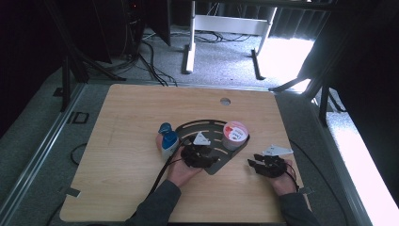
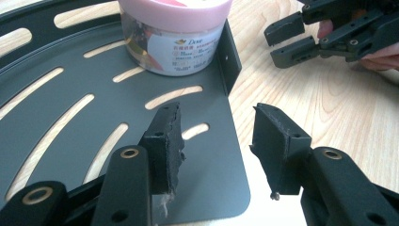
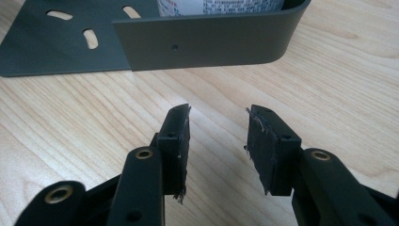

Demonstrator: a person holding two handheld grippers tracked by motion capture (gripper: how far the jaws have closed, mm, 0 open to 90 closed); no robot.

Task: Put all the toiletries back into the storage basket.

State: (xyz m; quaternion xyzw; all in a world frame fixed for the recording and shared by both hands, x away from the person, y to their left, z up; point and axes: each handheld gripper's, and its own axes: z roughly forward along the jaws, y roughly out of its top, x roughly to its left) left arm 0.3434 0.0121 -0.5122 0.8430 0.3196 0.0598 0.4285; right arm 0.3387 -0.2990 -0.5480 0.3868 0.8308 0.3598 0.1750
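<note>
A dark slotted fan-shaped tray (image 1: pixel 214 165) lies at the middle of the wooden table. A jar with a pink lid (image 1: pixel 235 134) stands in its far right corner, seen close in the left gripper view (image 2: pixel 171 37). At the tray's left edge stands a white bottle with a blue cap (image 1: pixel 168 141). My left gripper (image 1: pixel 207 157) is over the tray's near part, open and empty (image 2: pixel 216 117). To the right of the tray my right gripper (image 1: pixel 252 160) hovers over bare wood, open and empty (image 3: pixel 219 117), facing the tray's upright wall (image 3: pixel 207 42).
The table (image 1: pixel 131 117) has a round hole (image 1: pixel 225 101) near its far edge. Bare wood stretches left and beyond the tray. White desk legs (image 1: pixel 190 52) and cables lie on the floor past the table.
</note>
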